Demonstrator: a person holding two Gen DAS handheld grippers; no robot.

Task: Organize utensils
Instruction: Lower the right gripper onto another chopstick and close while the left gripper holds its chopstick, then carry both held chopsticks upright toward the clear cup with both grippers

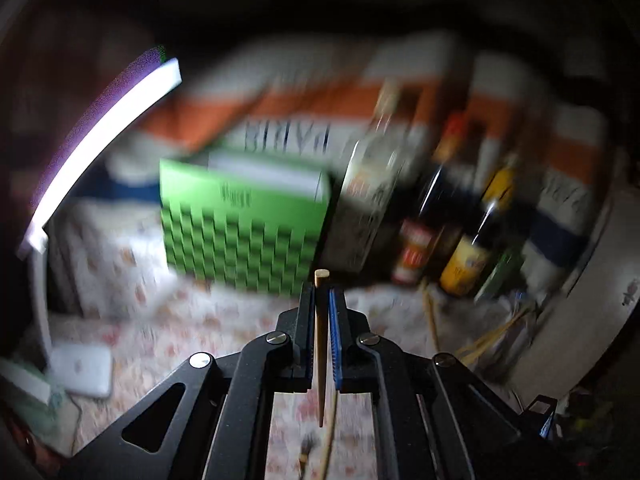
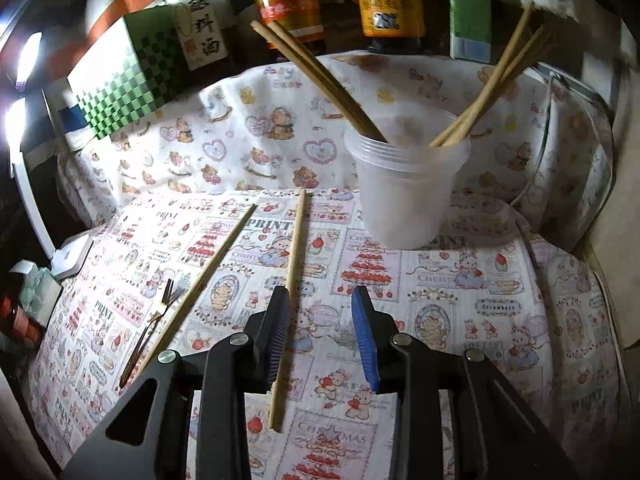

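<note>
The left hand-held gripper point(image 1: 321, 292) is pinching a single wooden chopstick point(image 1: 320, 344) upright between its pressed-together pads, the blunt end poking just above the fingertips. Its view is badly blurred; ahead of it stand a green checkered box point(image 1: 240, 232) and, to the right of that, a cluster of sauce bottles point(image 1: 460, 232).

The right hand-held gripper point(image 2: 322, 320) hangs tilted down over the desk, jaws spread apart with nothing pressed between them. A loose chopstick point(image 2: 294, 280) lies on the printed cloth point(image 2: 460, 300) just beside the left finger's inner face, running forward and away. Further left lie a second chopstick point(image 2: 208, 276) and a small fork point(image 2: 154, 324), crossing near the fork's tines. Ahead and to the right stands a translucent plastic cup point(image 2: 404, 196) holding two bundles of chopsticks that lean outward left and right. Open cloth lies to the right of the gripper, up to the cloth's curved far edge. Bottles and the green box crowd the rear edge.
</note>
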